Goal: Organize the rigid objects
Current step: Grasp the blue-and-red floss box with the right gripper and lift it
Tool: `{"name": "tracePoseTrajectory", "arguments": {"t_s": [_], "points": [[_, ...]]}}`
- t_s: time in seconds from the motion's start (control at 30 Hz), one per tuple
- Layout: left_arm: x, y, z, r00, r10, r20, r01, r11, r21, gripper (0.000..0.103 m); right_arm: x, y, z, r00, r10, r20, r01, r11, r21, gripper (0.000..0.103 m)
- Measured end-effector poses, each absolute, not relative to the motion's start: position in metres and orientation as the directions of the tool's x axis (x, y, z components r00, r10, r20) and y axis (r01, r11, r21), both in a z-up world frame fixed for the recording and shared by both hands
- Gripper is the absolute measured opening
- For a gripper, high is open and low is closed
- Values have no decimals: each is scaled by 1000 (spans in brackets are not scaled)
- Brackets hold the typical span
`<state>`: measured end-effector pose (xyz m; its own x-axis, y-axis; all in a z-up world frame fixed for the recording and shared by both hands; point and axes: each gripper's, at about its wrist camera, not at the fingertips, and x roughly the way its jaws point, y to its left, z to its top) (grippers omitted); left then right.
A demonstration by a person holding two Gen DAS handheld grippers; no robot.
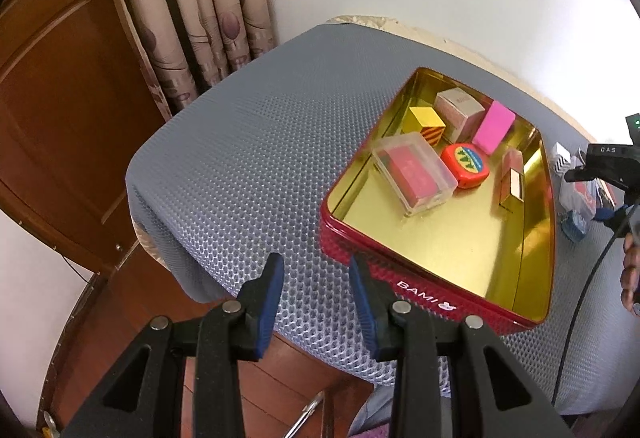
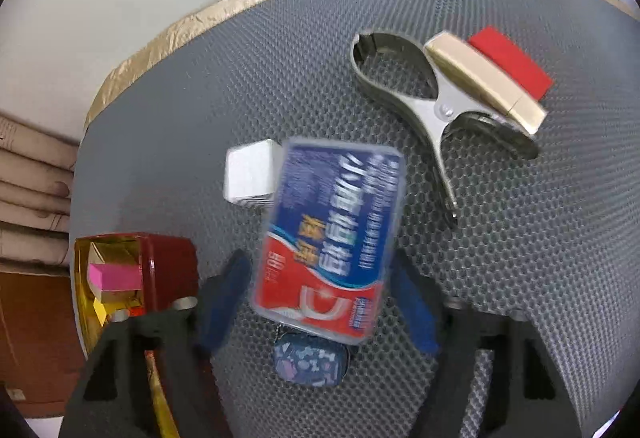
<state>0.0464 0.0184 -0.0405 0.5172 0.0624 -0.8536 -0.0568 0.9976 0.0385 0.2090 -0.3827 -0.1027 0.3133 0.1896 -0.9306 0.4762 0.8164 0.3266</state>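
Holding the floss-pick box (image 2: 328, 242) between our right gripper's (image 2: 320, 302) fingers above the tabletop (image 2: 520, 238), we are heading for the tin (image 1: 400, 278); our left gripper's (image 1: 316, 298) fingers are waiting wide, empty.
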Motion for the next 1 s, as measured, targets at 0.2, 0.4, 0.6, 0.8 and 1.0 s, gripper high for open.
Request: {"name": "tracePoseTrajectory", "arguments": {"t_s": [0.2,0.4,0.6,0.8,1.0], "points": [[47,17,-42,508,72,-858,-56,997,51,35,186,-405,-86,377,255,-891,432,802,412,64],[42,12,-38,523,89,-848,-46,996,77,35,124,-435,-53,448,317,-836,380,779,499,50],[29,-9,-28,588,116,-800,9,989,150,35,80,-468,-61,413,276,-868,393,806,443,32],[21,-29,-29,610,122,-783,68,976,205,35,67,-478,-52,435,199,-878,326,874,359,64],[19,-34,-31,609,125,-783,83,972,220,35,87,-452,-38,423,-2,-906,318,937,147,100]]}}
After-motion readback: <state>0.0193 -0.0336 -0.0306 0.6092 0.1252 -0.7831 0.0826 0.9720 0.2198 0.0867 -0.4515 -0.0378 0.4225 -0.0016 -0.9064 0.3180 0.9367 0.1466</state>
